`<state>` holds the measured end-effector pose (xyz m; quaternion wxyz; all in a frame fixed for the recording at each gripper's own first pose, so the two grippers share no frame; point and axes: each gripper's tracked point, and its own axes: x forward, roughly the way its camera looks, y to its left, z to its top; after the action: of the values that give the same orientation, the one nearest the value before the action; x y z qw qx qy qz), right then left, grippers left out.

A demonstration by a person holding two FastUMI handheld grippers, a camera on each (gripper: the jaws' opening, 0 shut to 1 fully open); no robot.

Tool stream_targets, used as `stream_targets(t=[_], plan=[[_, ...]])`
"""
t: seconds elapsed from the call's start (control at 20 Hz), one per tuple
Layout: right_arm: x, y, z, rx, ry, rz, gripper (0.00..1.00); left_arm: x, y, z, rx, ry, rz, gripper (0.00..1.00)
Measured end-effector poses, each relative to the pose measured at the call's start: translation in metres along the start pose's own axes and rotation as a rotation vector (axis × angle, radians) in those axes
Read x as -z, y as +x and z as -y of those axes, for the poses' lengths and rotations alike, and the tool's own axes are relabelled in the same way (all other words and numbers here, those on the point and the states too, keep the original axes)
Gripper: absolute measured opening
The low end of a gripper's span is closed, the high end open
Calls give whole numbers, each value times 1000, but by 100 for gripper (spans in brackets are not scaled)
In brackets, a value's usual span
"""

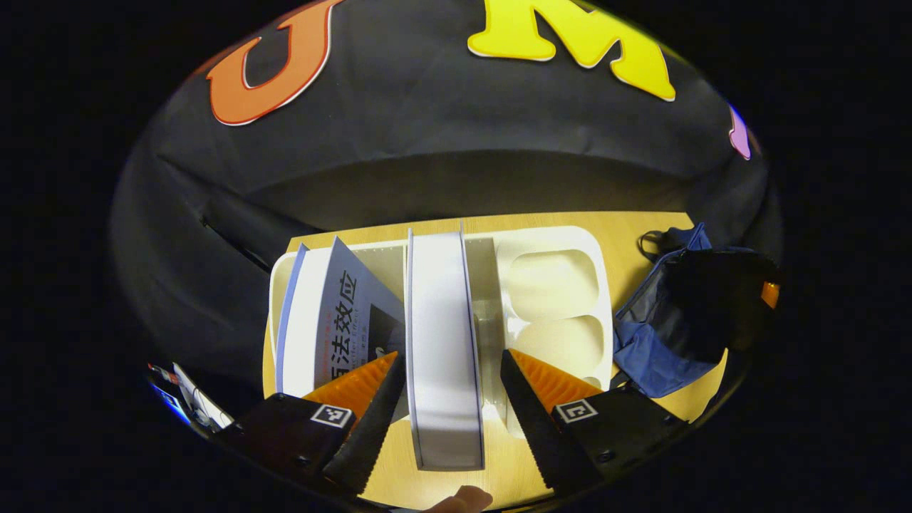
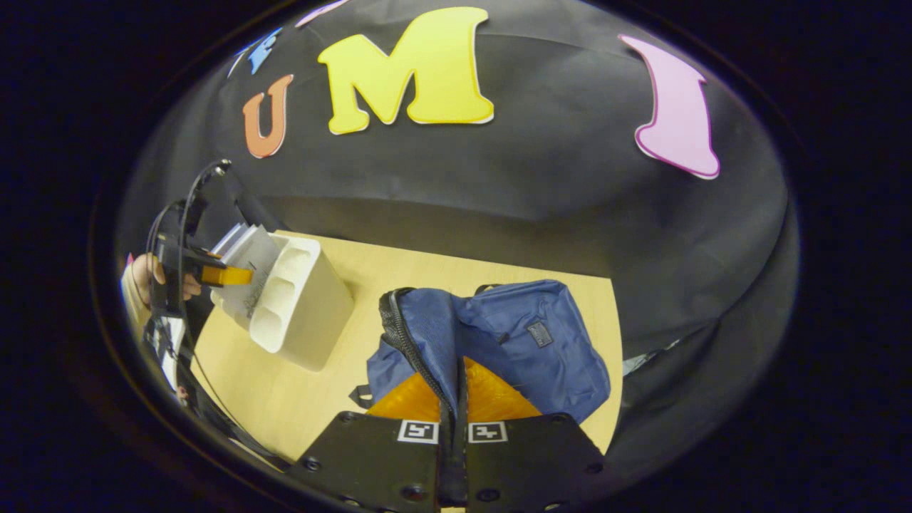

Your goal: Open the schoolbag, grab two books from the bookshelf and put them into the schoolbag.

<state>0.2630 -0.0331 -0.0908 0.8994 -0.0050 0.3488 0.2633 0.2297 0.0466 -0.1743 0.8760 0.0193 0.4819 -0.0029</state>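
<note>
My left gripper (image 1: 445,399) spread wide around a white book (image 1: 443,342) upright in the white bookshelf (image 1: 570,246), my right gripper (image 2: 453,399) clamped on the blue schoolbag's (image 2: 513,342) zipper edge, wooden table (image 2: 427,263) beneath.

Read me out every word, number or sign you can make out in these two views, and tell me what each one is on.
"法效应": on the cover of the leaning book in the bookshelf; the title's start is hidden behind a finger.
Small print beside that title: too small to read.
Patch on the schoolbag: too small to read.
Square black-and-white markers on the left gripper: patterns, no words.
</note>
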Motion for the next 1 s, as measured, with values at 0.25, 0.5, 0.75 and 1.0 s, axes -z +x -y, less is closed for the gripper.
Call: stream_targets(t=[0.25, 0.5, 0.75, 1.0], plan=[[1, 1, 3, -9, 7, -5, 1, 0, 14, -2, -13, 50, -87, 62], [5, 4, 8, -29, 32, -11, 4, 2, 13, 6, 37, -4, -106, 48], [9, 6, 9, -42, 45, -12, 1, 10, -4, 3, 35, -48, -108, 47], [14, 6, 7, -56, 39, -15, 1, 9, -54, -5, 26, -55, -39, 47]])
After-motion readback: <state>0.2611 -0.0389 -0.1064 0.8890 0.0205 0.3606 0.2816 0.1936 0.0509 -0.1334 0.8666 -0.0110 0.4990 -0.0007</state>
